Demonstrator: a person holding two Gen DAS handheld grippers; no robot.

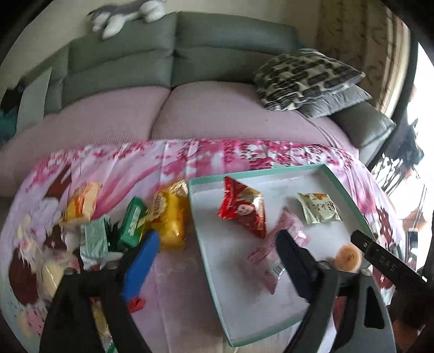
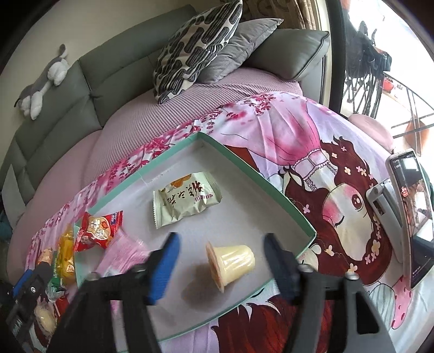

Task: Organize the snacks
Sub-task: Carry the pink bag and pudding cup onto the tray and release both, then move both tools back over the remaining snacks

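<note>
Looking down at the tray [image 2: 260, 173], we see our right gripper [image 2: 221, 258] with jaws apart, the jelly cup [image 2: 230, 262] lying on its side between them inside the tray, untouched. Our left gripper [image 1: 217, 252] is spread wide over the tray's left edge, empty. In the tray lie a red pack [image 1: 242, 207], a pink pack [image 1: 274, 252] and a beige pack [image 2: 185, 199]; left of it, more snacks [image 1: 130, 217] are piled.

A grey-green sofa [image 1: 173, 54] fills the back. A plush toy [image 1: 127, 13] lies on its top at eleven o'clock; patterned cushion [image 2: 195, 49] at one o'clock. A phone [image 2: 409, 214] stands at three o'clock.
</note>
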